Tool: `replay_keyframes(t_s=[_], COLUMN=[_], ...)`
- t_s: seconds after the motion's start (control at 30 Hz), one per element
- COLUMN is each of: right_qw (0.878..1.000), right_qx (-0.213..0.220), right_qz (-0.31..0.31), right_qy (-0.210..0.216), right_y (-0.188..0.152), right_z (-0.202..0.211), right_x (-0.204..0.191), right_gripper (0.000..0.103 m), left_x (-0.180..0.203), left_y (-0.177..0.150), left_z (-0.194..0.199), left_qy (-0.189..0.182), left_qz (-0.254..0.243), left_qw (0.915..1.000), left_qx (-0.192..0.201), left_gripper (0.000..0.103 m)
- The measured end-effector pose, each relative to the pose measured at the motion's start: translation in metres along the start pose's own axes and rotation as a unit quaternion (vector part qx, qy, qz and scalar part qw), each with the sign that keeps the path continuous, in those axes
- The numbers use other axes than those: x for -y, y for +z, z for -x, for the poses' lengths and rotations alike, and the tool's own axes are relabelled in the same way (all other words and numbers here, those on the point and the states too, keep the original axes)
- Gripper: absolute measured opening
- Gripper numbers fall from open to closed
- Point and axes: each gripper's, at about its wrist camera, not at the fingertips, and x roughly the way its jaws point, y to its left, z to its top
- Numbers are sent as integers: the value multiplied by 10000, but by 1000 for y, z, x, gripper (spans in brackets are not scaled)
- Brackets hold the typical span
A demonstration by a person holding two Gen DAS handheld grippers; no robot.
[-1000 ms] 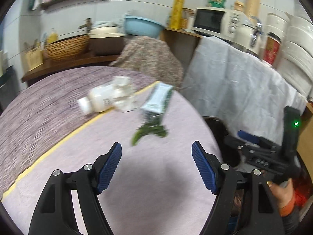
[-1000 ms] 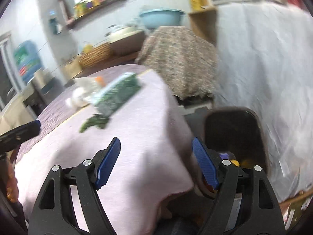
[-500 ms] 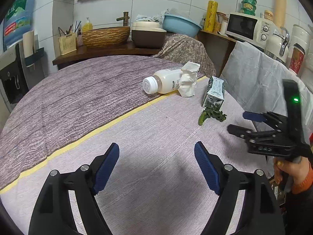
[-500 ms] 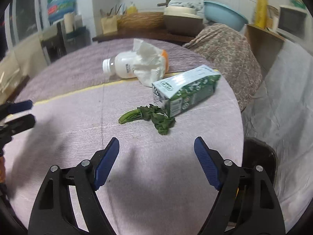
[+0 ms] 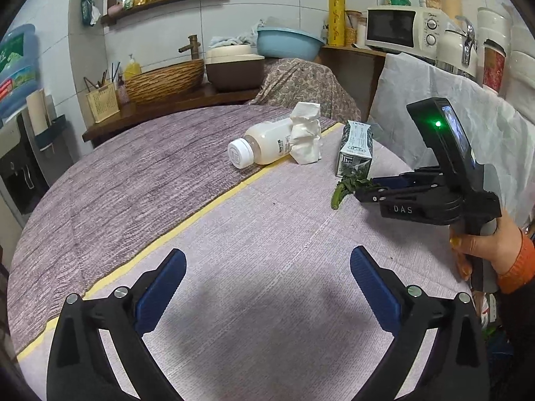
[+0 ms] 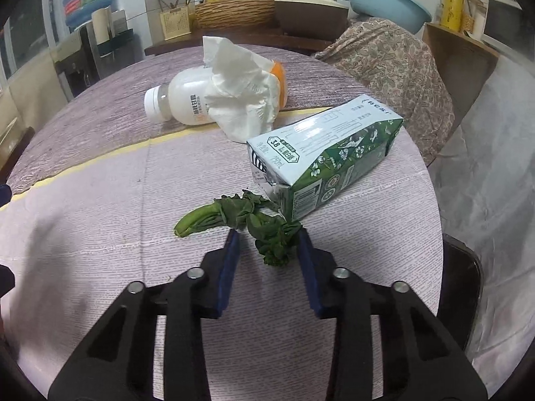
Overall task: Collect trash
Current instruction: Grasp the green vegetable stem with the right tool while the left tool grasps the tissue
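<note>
Right wrist: greens (image 6: pixel 264 227) between closing right gripper (image 6: pixel 269 234).

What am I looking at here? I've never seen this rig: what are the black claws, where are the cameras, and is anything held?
No robot: a person holds a two-finger gripper in each hand, with a fisheye camera on each looking along its fingers. The left gripper is opening over bare cloth, with nothing between its jaws. The right gripper is closing around the limp green vegetable scrap; a firm pinch isn't evident yet. On the round table also lie a milk carton, a white bottle and a crumpled tissue.
</note>
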Motion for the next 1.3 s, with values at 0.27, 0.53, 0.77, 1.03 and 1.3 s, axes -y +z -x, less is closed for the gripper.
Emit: replay_keyframes(t_s=[0.27,0.53,0.77,1.03,1.3], right_qw=[9996,9974,9957,9946,9927], right_qx=[214,595,739,725,775], right_qz=[-88,-197,-348,-523,-709], right_qy=[182,360,448,527,593], right_y=[-10,-26,-40,-50,-55], right_z=[17,56,72,70,70], right_x=[-3,-4,-3,1,8], right_gripper=[13,12,12,12,12], left_x=[8,7,31,54,47], left_y=[14,59,99,130,124], left_z=[-12,-40,-78,-110,-126], left_qy=[-148,-382,-16,249,-25], left_qz=[-100,146,-84,-352,-97], left_qw=[9997,9991,9999,9986,9999], left_qx=[-144,-139,122,296,-125], left_gripper=[96,78,78,67,8])
